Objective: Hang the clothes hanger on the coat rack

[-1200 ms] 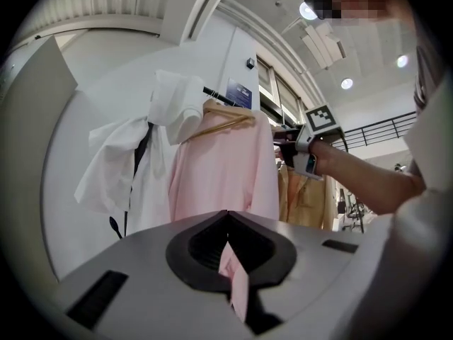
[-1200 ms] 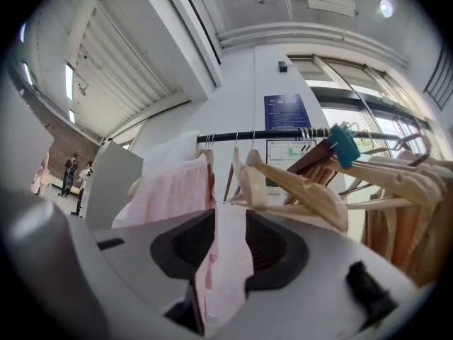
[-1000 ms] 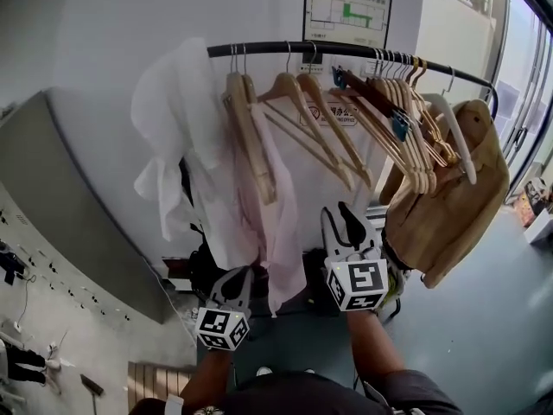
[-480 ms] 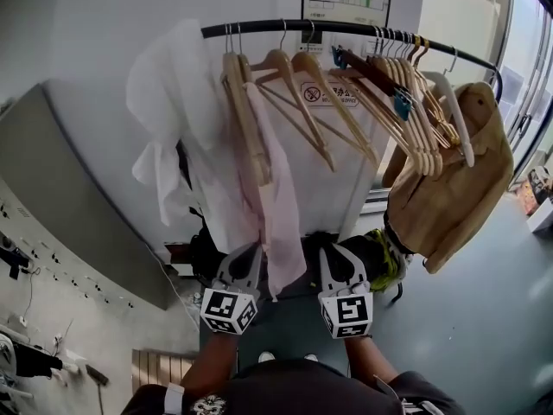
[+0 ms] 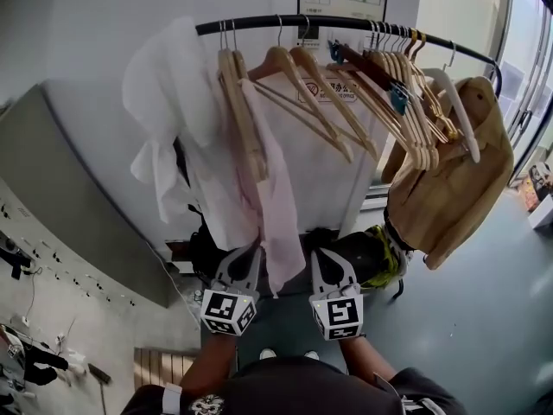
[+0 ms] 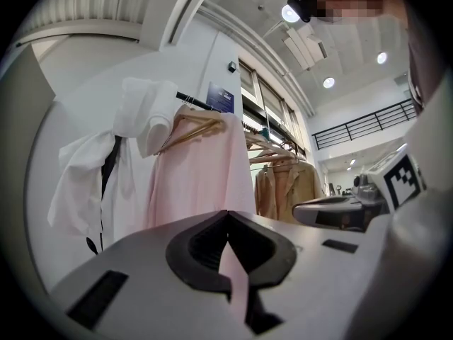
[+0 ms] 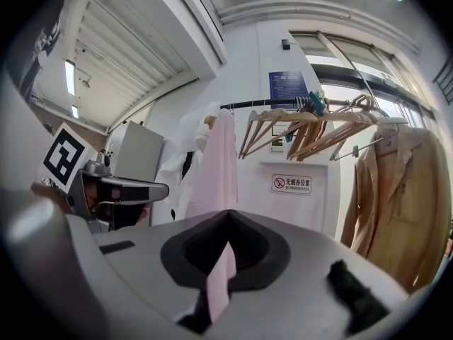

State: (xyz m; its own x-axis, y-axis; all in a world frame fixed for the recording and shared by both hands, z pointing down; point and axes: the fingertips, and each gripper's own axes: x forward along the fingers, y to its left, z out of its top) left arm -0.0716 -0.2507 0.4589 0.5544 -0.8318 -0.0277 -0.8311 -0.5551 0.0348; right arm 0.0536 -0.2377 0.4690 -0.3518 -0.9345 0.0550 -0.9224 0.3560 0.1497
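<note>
A black coat rack bar point(image 5: 346, 22) runs across the top of the head view. A wooden hanger point(image 5: 242, 111) hangs on it at the left and carries a pink garment point(image 5: 272, 206) that drops straight down. Below its hem, my left gripper point(image 5: 246, 253) and my right gripper point(image 5: 324, 256) sit side by side and point level, one at each side of the hem. Both are shut, tips together. In the left gripper view the left gripper point(image 6: 226, 214) faces the pink garment point(image 6: 198, 176). In the right gripper view the right gripper point(image 7: 226, 213) faces the garment point(image 7: 216, 161). Pink shows through each jaw slit; no cloth looks pinched.
A white garment point(image 5: 168, 102) hangs at the rack's left end. Several bare wooden hangers point(image 5: 389, 93), a white hanger point(image 5: 454, 119) and a tan jacket point(image 5: 454, 188) fill the right part. A grey cabinet point(image 5: 69, 206) stands left, a black and green bag point(image 5: 367, 258) lies below the jacket.
My right gripper has come down from near the hangers to beside the left one, and its jaws have gone from open to shut. The left gripper has barely moved.
</note>
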